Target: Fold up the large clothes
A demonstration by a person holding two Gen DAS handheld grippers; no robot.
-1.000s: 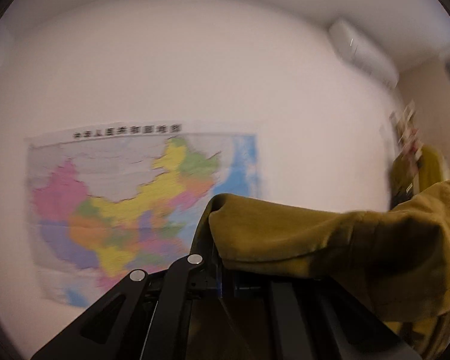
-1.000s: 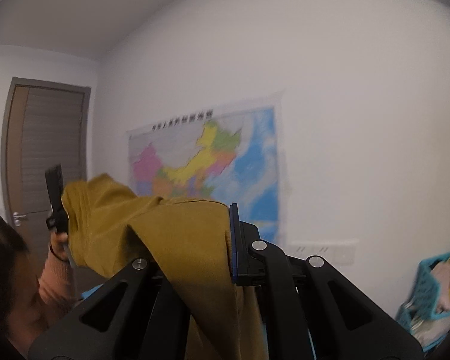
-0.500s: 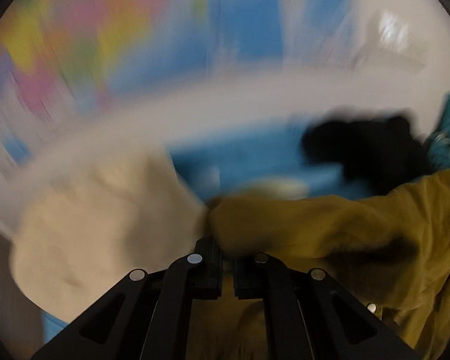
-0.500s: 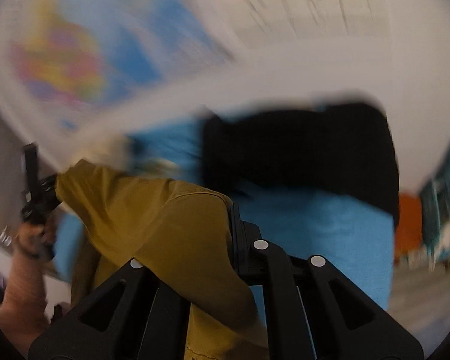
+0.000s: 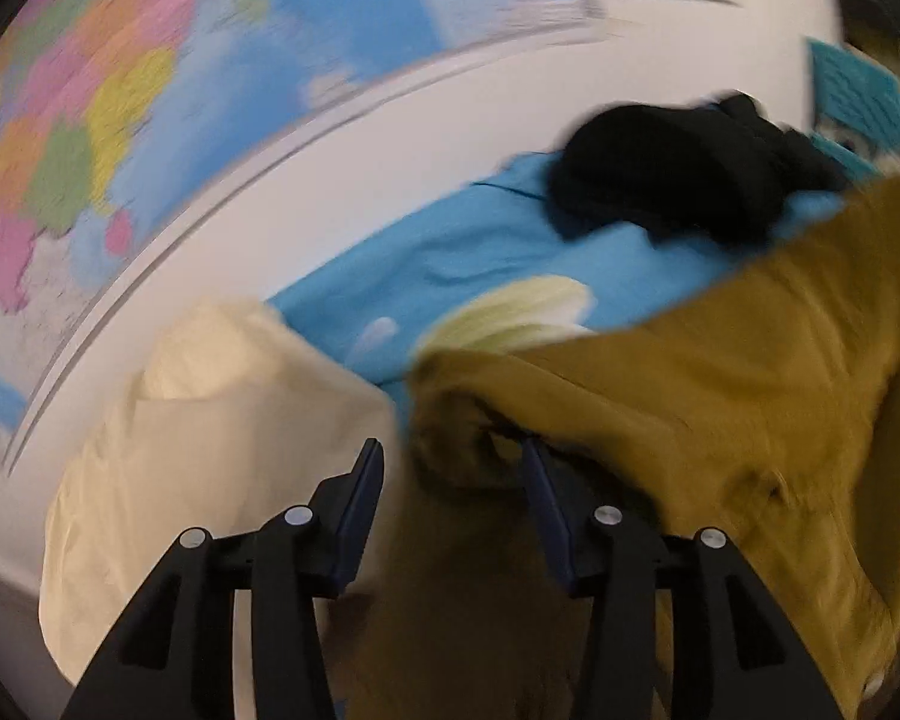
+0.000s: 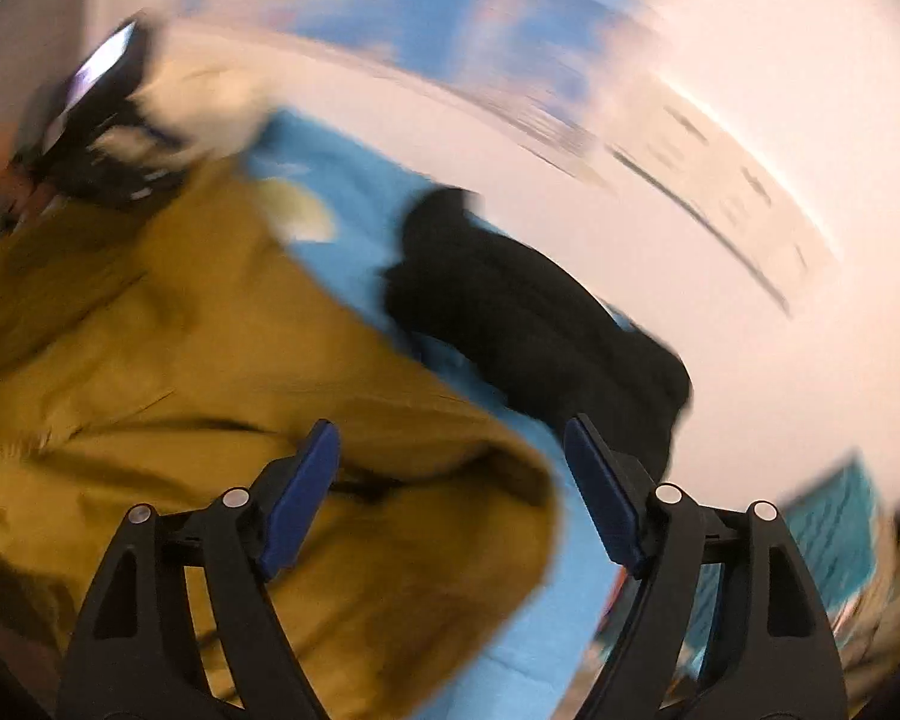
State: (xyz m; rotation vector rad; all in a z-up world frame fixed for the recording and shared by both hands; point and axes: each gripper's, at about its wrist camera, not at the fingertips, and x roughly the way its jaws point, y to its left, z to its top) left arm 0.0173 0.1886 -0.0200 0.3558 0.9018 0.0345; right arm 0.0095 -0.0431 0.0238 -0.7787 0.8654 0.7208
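Observation:
A large mustard-yellow garment (image 5: 720,390) spreads over the blue bedsheet (image 5: 450,252). Its bunched edge lies between the jaws of my left gripper (image 5: 453,456). Those jaws are opening, and a gap shows at the left pad. In the right wrist view the same garment (image 6: 210,360) lies under and between the jaws of my right gripper (image 6: 450,432). These jaws are opening wide too, and neither pad presses the cloth. Both views are blurred by motion.
A cream garment (image 5: 210,420) lies at the left of the bed and a black garment (image 5: 660,180) at the far side by the wall. A colourful map (image 5: 90,120) hangs on the wall. A teal basket (image 6: 834,528) stands to the right. A person's hand (image 6: 0,180) shows at far left.
Both grippers have swung down from facing the wall map to the bed. Their jaws, shut on the mustard garment before, now stand apart, and the garment has come down onto the blue sheet.

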